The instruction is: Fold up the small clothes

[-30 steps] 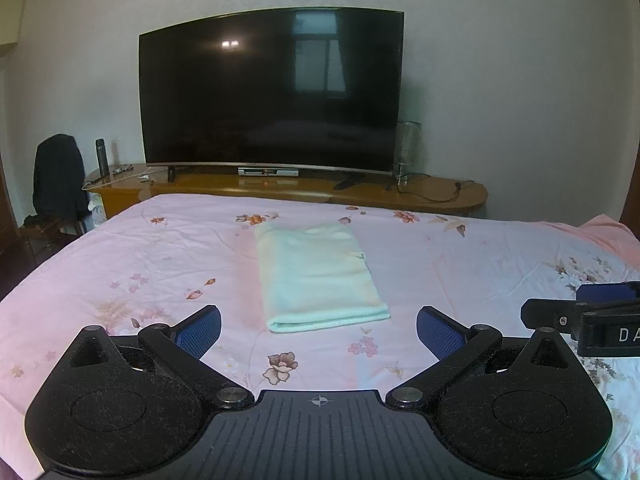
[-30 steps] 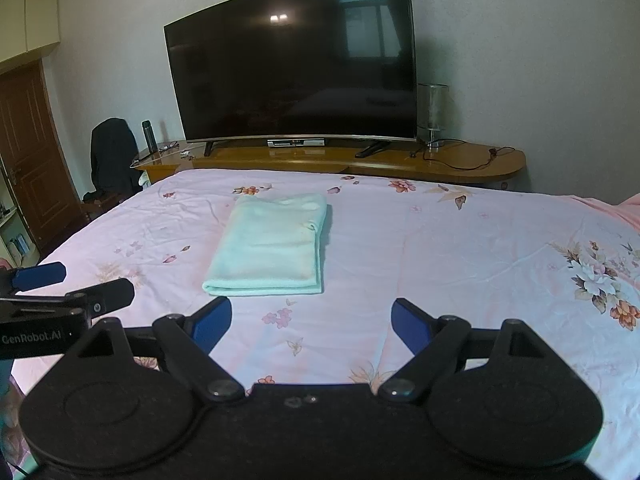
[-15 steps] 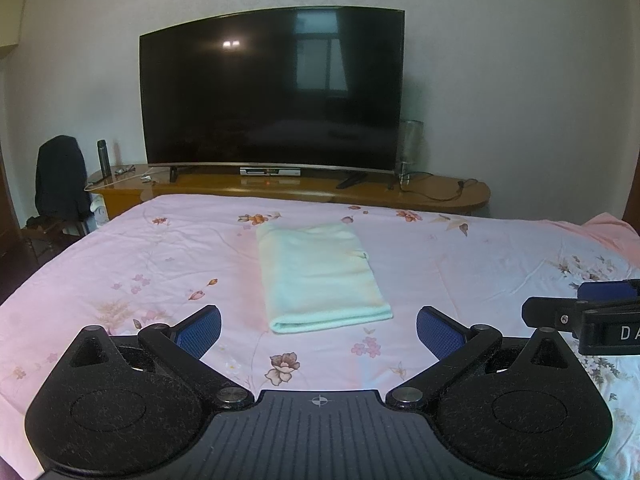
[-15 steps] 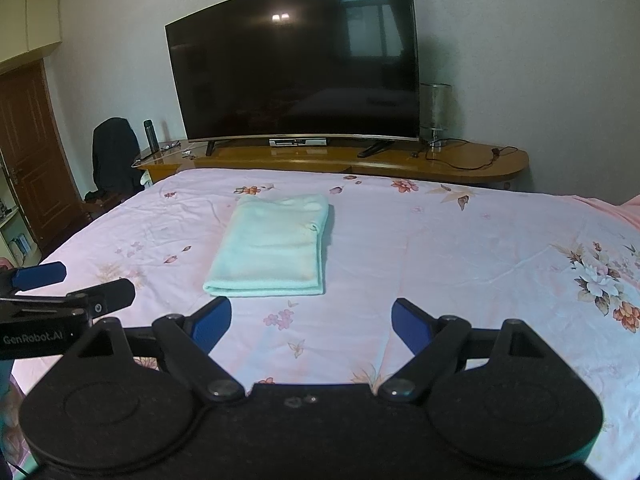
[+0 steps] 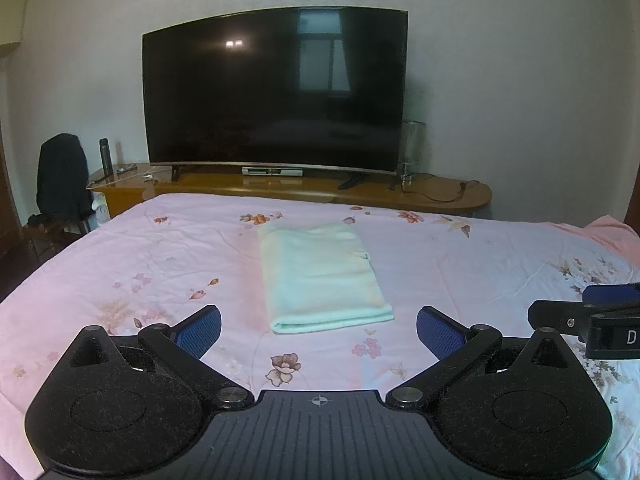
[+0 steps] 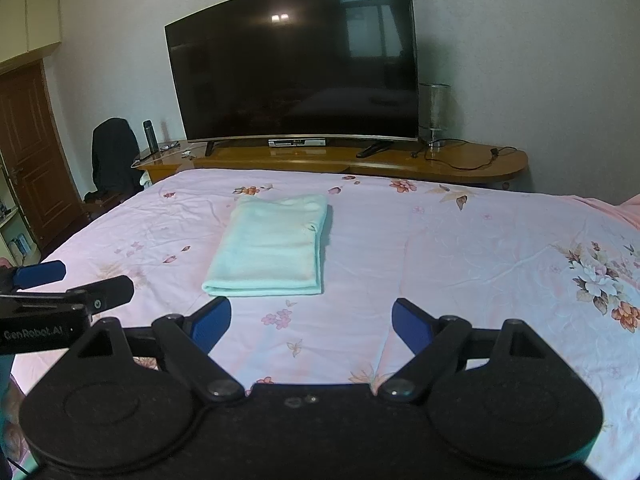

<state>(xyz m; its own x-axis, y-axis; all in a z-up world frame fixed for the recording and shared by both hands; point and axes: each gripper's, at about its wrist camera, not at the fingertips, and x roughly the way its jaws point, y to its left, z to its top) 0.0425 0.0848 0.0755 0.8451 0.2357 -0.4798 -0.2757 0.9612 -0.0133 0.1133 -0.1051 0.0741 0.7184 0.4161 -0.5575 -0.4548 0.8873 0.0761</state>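
Observation:
A pale mint cloth [image 5: 320, 276] lies folded into a neat rectangle on the pink floral bedspread [image 5: 140, 264]; it also shows in the right wrist view [image 6: 272, 246]. My left gripper [image 5: 318, 326] is open and empty, held above the bed just short of the cloth's near edge. My right gripper [image 6: 310, 320] is open and empty, also short of the cloth and to its right. The right gripper's tip shows at the right edge of the left wrist view [image 5: 588, 318]. The left gripper's tip shows at the left of the right wrist view [image 6: 68, 296].
A large dark TV [image 5: 276, 92] stands on a low wooden console [image 5: 400, 192] beyond the foot of the bed. A chair with a dark jacket [image 5: 62, 178] stands at the left. A wooden door [image 6: 28, 160] is at the far left.
Both grippers have drifted very slightly; the cloth sits a little lower and further right in both views. Jaws stay open and the cloth has not moved on the bed.

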